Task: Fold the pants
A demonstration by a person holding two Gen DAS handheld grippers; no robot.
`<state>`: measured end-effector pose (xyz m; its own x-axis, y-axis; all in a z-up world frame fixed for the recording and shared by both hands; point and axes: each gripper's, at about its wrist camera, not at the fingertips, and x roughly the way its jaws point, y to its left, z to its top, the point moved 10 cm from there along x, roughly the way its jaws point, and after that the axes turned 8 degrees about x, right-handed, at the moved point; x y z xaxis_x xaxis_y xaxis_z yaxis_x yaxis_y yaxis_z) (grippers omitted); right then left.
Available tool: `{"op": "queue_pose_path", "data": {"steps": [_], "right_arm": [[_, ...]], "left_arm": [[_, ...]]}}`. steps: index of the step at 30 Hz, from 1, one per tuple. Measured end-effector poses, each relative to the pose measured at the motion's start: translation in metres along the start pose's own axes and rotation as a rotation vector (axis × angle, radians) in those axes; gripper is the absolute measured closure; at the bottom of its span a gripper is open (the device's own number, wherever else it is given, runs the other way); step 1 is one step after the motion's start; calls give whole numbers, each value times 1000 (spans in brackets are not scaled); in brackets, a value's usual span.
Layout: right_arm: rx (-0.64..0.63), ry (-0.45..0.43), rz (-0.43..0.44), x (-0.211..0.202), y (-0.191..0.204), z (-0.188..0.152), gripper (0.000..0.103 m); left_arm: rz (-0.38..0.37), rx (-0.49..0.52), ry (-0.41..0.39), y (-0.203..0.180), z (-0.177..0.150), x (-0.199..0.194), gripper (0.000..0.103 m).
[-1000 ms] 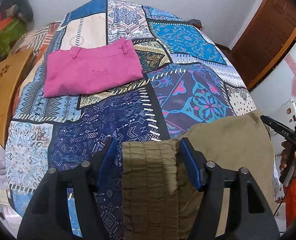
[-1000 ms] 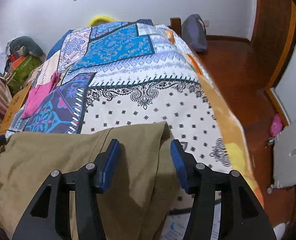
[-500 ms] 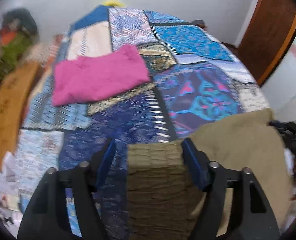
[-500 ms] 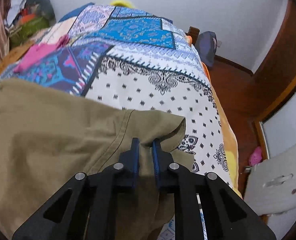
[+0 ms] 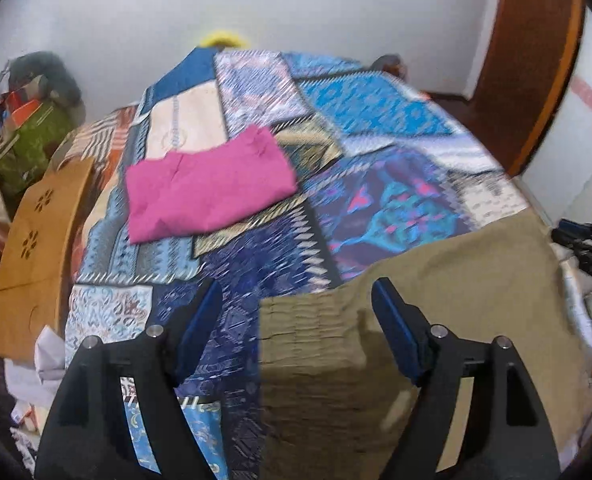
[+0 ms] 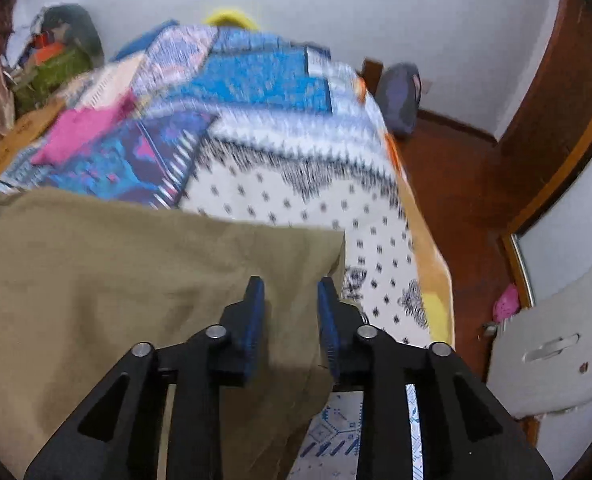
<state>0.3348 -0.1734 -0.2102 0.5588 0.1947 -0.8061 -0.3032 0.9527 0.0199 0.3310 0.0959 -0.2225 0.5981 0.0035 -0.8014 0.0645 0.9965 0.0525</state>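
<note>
Patchwork bedspread [image 5: 375,128] fills the space ahead of both grippers, covering the bed in blue, purple and cream panels. Olive pants [image 6: 116,280] lie on its near edge, spread from beneath the left gripper [image 5: 297,304] across to the right gripper [image 6: 290,300]; the gathered waistband [image 5: 311,344] sits under the left tool, toward its right finger, while the plain end reaches the right tool. A folded pink garment [image 5: 204,192] lies farther ahead and to the left of the left gripper, well apart from the olive cloth. Both tools tilt downward toward the bed.

The left gripper stands wide, its blue pads clear of the fabric; the waistband lies below the gap with nothing pinched. The right gripper's jaws are opening, a narrow gap showing between the pads, with olive cloth seen below and between them but not pressed by either pad. A green bag [image 5: 32,140] stuffed with mixed items stands far off to the left, by the wall.
</note>
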Motion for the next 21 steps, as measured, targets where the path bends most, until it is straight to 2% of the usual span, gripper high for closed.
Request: {"op": "queue_pose_path", "data": {"steps": [3, 6, 8, 12, 14, 16, 21], "right_arm": [[11, -38, 79, -14, 22, 11, 60], [16, -22, 169, -12, 52, 16, 56], [20, 16, 222, -2, 71, 12, 56], [19, 130, 272, 26, 94, -13, 56], [10, 172, 275, 35, 97, -30, 56], [-2, 169, 282, 31, 95, -39, 56], [-25, 155, 285, 7, 80, -46, 56]], "left_arm": [[-86, 0, -22, -19, 11, -12, 26], [-160, 6, 14, -43, 12, -4, 26], [-155, 24, 54, -52, 8, 10, 26], [-137, 44, 150, -60, -15, 42, 26], [-78, 92, 147, -57, -23, 48, 26], [-57, 137, 131, -57, -26, 44, 25], [-51, 162, 113, -49, -40, 30, 25]]}}
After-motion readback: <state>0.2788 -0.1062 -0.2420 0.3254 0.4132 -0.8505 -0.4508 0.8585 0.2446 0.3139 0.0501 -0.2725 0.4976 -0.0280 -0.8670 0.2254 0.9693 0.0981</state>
